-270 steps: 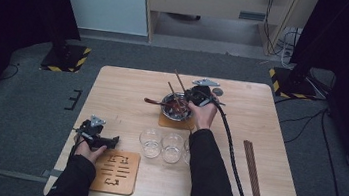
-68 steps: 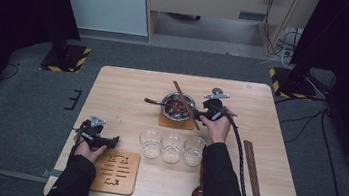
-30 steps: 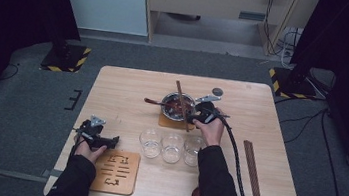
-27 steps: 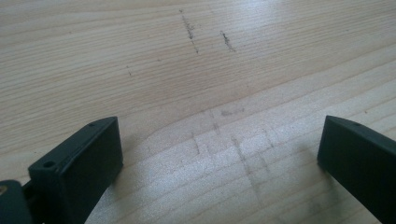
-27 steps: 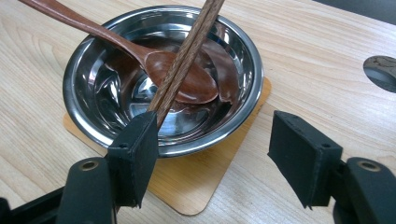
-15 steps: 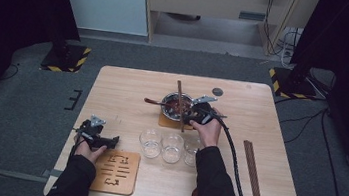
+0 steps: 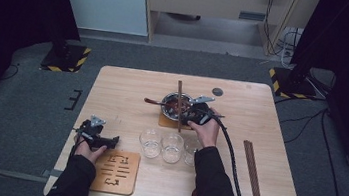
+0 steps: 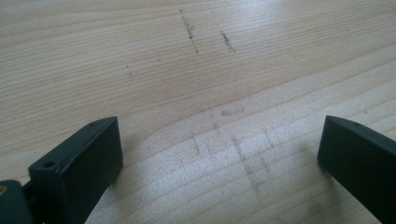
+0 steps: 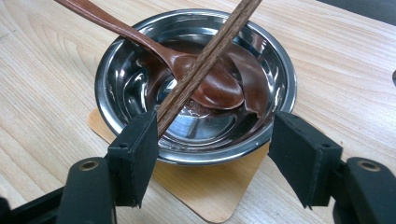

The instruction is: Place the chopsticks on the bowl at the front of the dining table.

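My right gripper (image 9: 212,154) sits just before the round steel bowl (image 9: 196,84) on its square wooden coaster (image 9: 210,196), fingers apart, gripping nothing. Dark wooden chopsticks (image 9: 205,56) lie across the bowl over a brown wooden spoon (image 9: 187,70) (one finger (image 9: 135,156) beside their tip). Left gripper (image 8: 219,163), well away from the bowl, gapes over bare counter (image 8: 187,70).

Even overhead light brightens the table (image 7: 123,91), while the floor around it falls dim and the room's sides go black. The steel bowl (image 9: 140,60) throws glare streaks off its inner wall. Near the table's scuff marks, the grain blurs softly.
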{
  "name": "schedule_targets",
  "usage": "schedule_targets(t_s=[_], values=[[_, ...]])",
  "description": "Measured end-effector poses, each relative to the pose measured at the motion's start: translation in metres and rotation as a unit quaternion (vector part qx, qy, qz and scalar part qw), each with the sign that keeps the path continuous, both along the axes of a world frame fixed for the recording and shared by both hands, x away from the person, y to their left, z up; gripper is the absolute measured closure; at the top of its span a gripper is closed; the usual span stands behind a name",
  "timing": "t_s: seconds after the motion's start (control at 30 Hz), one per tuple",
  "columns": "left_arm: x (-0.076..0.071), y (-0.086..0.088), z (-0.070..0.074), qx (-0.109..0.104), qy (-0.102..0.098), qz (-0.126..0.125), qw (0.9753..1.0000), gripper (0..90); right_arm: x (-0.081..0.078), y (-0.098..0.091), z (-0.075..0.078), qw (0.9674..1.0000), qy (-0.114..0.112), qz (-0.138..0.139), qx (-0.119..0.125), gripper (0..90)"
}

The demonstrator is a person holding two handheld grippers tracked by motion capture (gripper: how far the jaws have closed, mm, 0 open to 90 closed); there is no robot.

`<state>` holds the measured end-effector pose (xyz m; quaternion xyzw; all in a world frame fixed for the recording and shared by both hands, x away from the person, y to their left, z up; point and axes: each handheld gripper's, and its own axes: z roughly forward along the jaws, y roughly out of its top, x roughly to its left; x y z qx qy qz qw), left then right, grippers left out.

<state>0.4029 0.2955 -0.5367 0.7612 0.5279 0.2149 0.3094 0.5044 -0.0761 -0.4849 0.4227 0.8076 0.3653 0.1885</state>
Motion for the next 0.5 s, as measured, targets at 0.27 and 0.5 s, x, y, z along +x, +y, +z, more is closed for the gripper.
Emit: schedule_targets(t_s=[0.27,0.5], values=[[0.0000,0.0000,0.0000,0.000,0.000,0.000,1.0000,0.0,-0.0002,0.0033,-0.0002,1.0000,0.001,0.004,-0.001,32.7],[0.0000,0.0000,0.0000,0.000,0.000,0.000,1.0000,0.0,-0.0003,0.0054,-0.0008,1.0000,0.001,0.006,-0.002,32.4]])
